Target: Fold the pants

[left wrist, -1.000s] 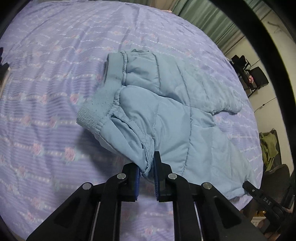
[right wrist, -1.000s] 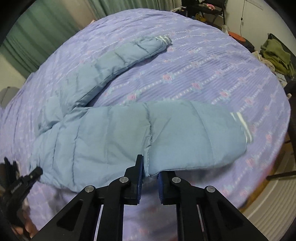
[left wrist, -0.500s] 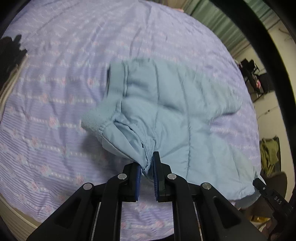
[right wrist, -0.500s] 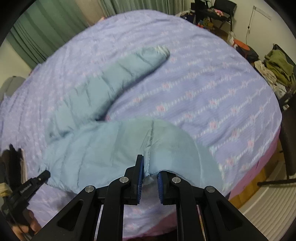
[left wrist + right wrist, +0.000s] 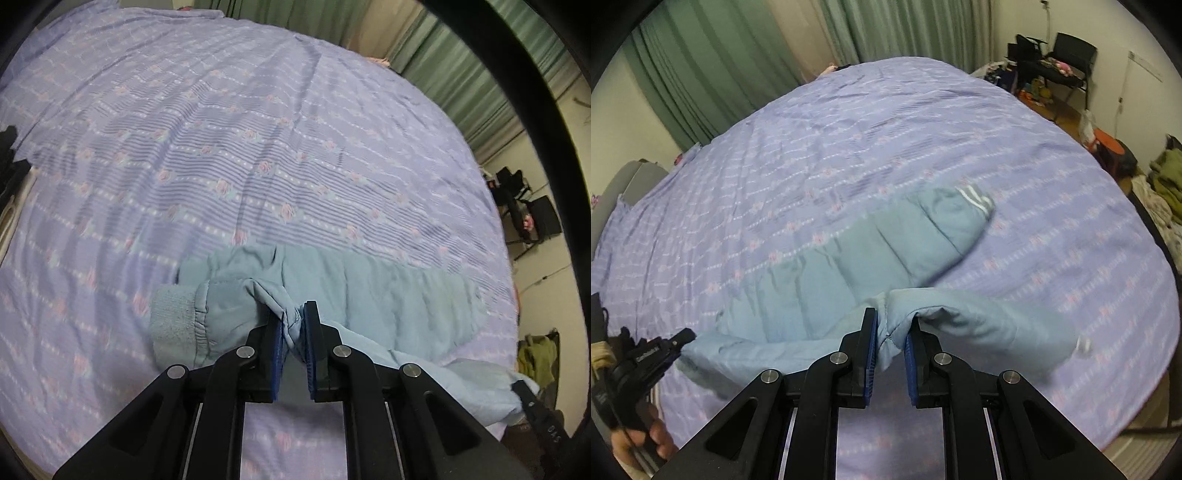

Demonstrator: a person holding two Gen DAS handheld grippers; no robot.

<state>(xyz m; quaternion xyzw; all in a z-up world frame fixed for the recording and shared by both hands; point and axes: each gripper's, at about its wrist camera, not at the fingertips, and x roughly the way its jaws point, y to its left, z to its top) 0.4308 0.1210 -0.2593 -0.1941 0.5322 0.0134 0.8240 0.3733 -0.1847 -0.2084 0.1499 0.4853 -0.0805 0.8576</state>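
Note:
Light blue quilted pants (image 5: 388, 306) hang lifted over a lilac flowered bed (image 5: 240, 147). My left gripper (image 5: 293, 325) is shut on the pants fabric near the ribbed waistband (image 5: 171, 321). My right gripper (image 5: 891, 325) is shut on the edge of one pant leg (image 5: 979, 325), which droops to the right. The other leg (image 5: 905, 236), with a white-striped cuff (image 5: 975, 197), trails on the bed beyond it. In the right wrist view the left gripper (image 5: 646, 362) shows at the lower left, held by a hand.
Green curtains (image 5: 720, 62) hang behind the bed. A black chair with clutter (image 5: 1067, 62) stands at the far right, and olive clothes (image 5: 1167, 173) lie on the floor by the bed's right edge.
Both grippers have risen and pulled back with the pants. The waist and near leg have lifted off the bed and now hang bunched; the far leg drags closer.

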